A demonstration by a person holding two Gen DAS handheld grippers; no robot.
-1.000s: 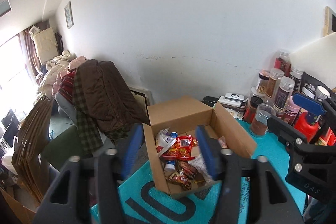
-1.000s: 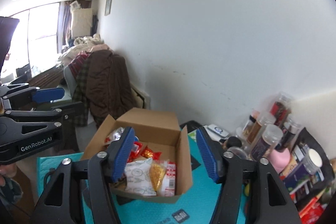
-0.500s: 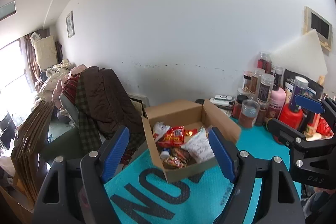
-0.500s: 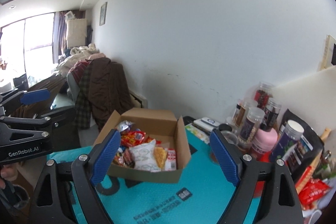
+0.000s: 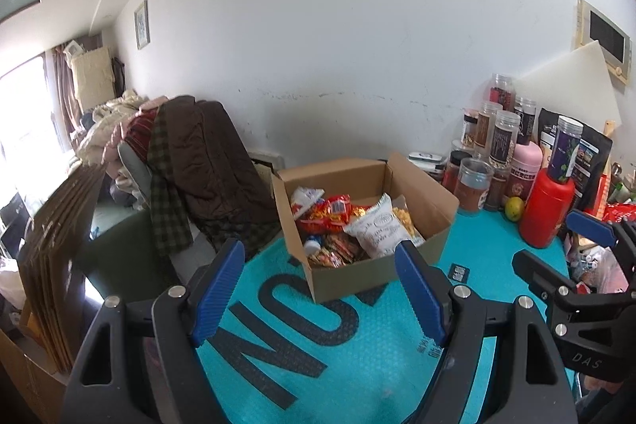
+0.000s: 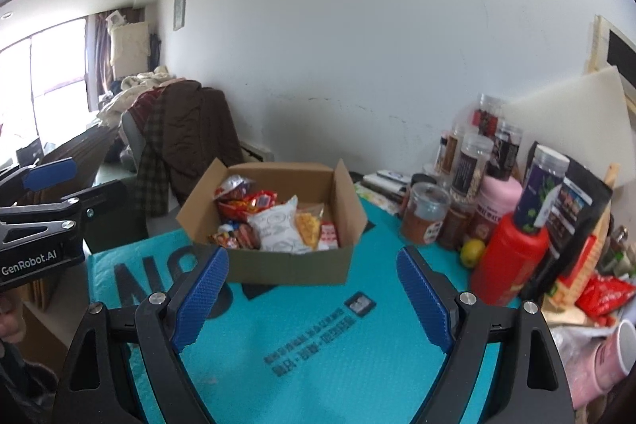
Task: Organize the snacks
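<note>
Left wrist view shows the cardboard box [image 5: 357, 221] of snacks at frame centre, sitting on the teal mat [image 5: 357, 344], with the left gripper [image 5: 318, 289] spread wide and holding nothing. The right gripper [image 6: 312, 295] is likewise released and empty — both hover short of the box, over bare mat. The white packet [image 6: 278, 229] lies on top of the pile, middle of the box, red packets [image 6: 246, 203] to its left. Judging by this, a clean pick means coming in from above the front wall, jaws straddling one packet's edge — not several.
</note>
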